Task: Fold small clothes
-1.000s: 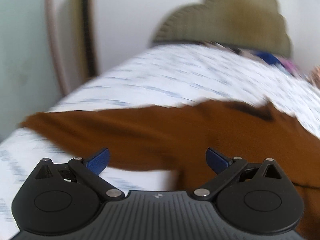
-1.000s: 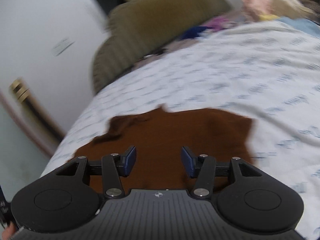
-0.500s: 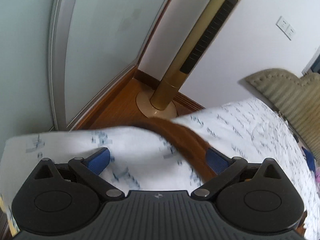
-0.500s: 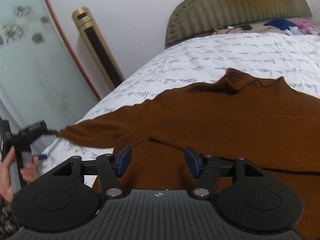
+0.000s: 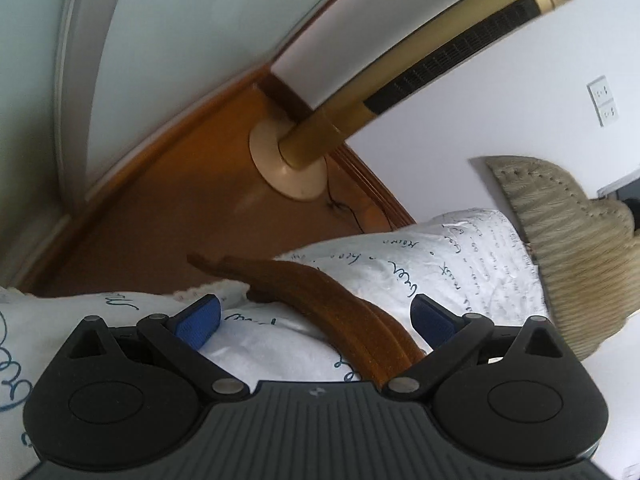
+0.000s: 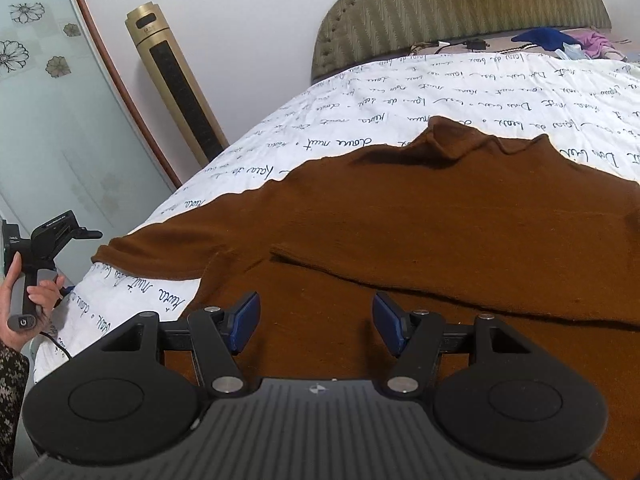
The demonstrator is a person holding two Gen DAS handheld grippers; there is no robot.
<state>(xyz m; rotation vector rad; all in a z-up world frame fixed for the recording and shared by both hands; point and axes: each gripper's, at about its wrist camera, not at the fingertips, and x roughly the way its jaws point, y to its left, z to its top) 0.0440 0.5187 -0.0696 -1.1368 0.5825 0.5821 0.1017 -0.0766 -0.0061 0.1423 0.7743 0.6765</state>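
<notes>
A brown sweater (image 6: pixel 440 216) lies spread on the white bedsheet (image 6: pixel 460 92), collar towards the headboard. One sleeve (image 6: pixel 160 252) stretches out to the bed's left edge. My right gripper (image 6: pixel 316 324) hovers open over the sweater's lower body, with nothing between its blue pads (image 6: pixel 244 320). In the left wrist view that sleeve (image 5: pixel 320 300) runs slantwise across the sheet (image 5: pixel 420 264), and its cuff reaches the bed's edge. My left gripper (image 5: pixel 316 320) stands wide open above the sleeve, pads apart from the cloth.
A gold tower fan (image 5: pixel 400 92) stands on the wooden floor (image 5: pixel 180 200) beside the bed. A padded headboard (image 6: pixel 460 4) and loose clothes (image 6: pixel 560 40) are at the far end. At the left, a person's hand (image 6: pixel 16 292) holds the left gripper's handle.
The left gripper swung from over the sweater's body out to the bed's left edge above the sleeve and rolled. The right gripper shifted over the sweater's lower body, and its jaws stand slightly wider.
</notes>
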